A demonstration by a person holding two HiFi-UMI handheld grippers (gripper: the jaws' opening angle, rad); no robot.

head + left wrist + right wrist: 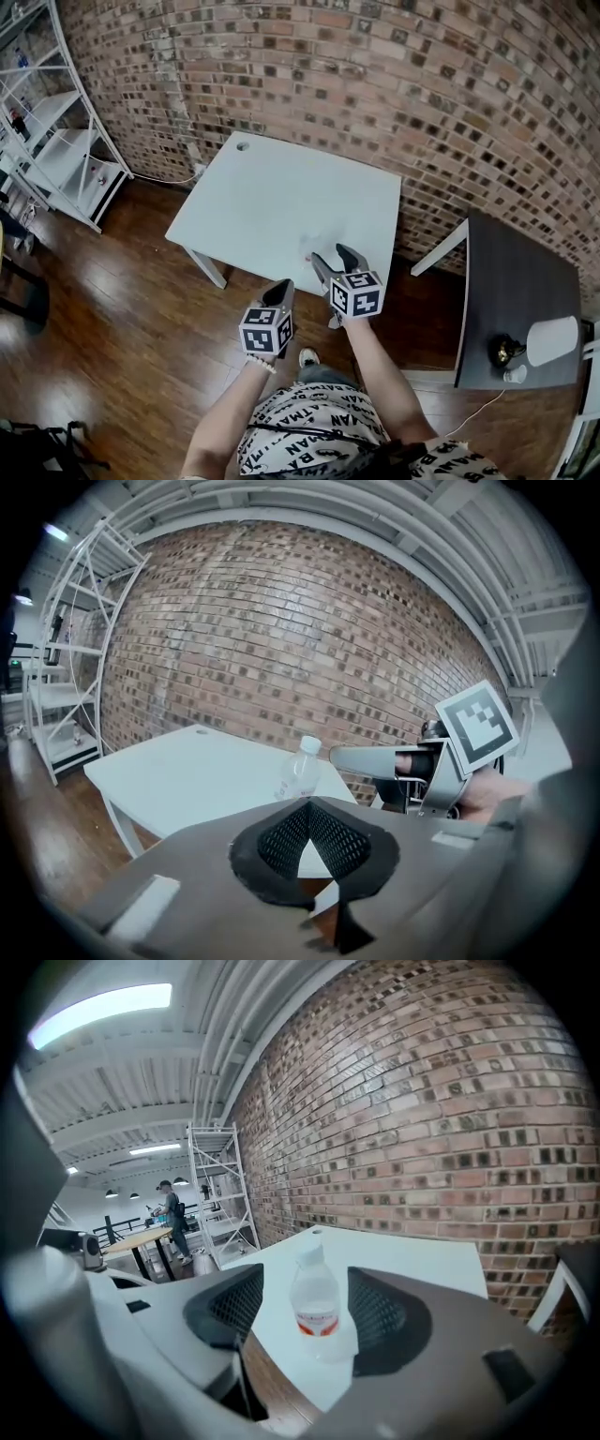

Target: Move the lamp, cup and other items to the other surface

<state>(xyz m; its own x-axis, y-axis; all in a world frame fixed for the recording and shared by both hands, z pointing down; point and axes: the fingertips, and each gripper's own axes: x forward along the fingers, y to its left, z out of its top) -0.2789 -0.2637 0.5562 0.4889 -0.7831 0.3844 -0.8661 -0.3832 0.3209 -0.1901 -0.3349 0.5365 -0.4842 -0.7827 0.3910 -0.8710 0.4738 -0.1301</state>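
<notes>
A clear plastic water bottle (316, 1312) with a white cap and a red label stands upright near the front right corner of the white table (281, 197). My right gripper (309, 1283) is open, one jaw on each side of the bottle, with a gap on both sides. In the head view the right gripper (332, 256) reaches over that corner. My left gripper (307, 803) is shut and empty, just left of the right one and short of the table edge. A lamp (551, 339) with a white shade and a small white cup (516, 375) sit on the dark table (516, 272) at the right.
A brick wall (422, 84) runs behind both tables. White metal shelving (66, 150) stands at the far left on the wooden floor (112, 328). A white cable (478, 412) trails below the dark table. A person (173, 1208) stands far off by a wooden table.
</notes>
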